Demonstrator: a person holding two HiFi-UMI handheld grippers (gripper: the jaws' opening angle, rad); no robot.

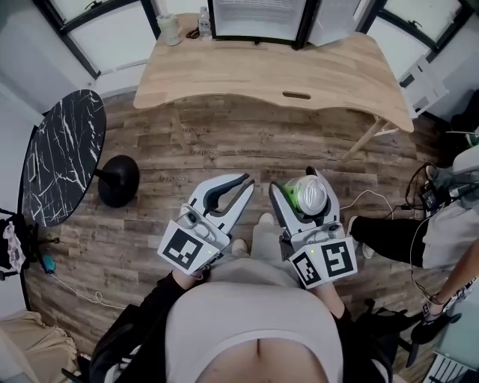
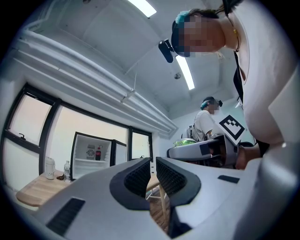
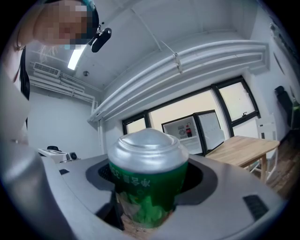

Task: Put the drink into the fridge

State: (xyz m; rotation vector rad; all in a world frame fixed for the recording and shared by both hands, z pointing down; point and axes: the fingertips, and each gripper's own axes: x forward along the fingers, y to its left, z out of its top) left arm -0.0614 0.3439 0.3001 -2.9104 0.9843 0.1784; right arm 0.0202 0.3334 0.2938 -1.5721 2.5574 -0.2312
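Note:
In the head view my right gripper [image 1: 301,185] is shut on a green drink can [image 1: 307,196] with a silver top, held close in front of my body. The right gripper view shows the can [image 3: 148,187] filling the space between the jaws. My left gripper [image 1: 241,184] is beside it, shut, with nothing between its pads [image 2: 140,178]. The small fridge [image 1: 258,19] stands open at the far side of the wooden table [image 1: 277,71]. Its white inside [image 2: 91,157] holds a cola bottle [image 2: 98,153]. The fridge [image 3: 185,131] is far off.
A round black marble table [image 1: 63,153] and its black foot [image 1: 118,179] stand at the left. A jug [image 1: 170,28] and a water bottle [image 1: 204,22] are on the wooden table beside the fridge. Another person [image 1: 449,217] sits at the right, with cables on the floor.

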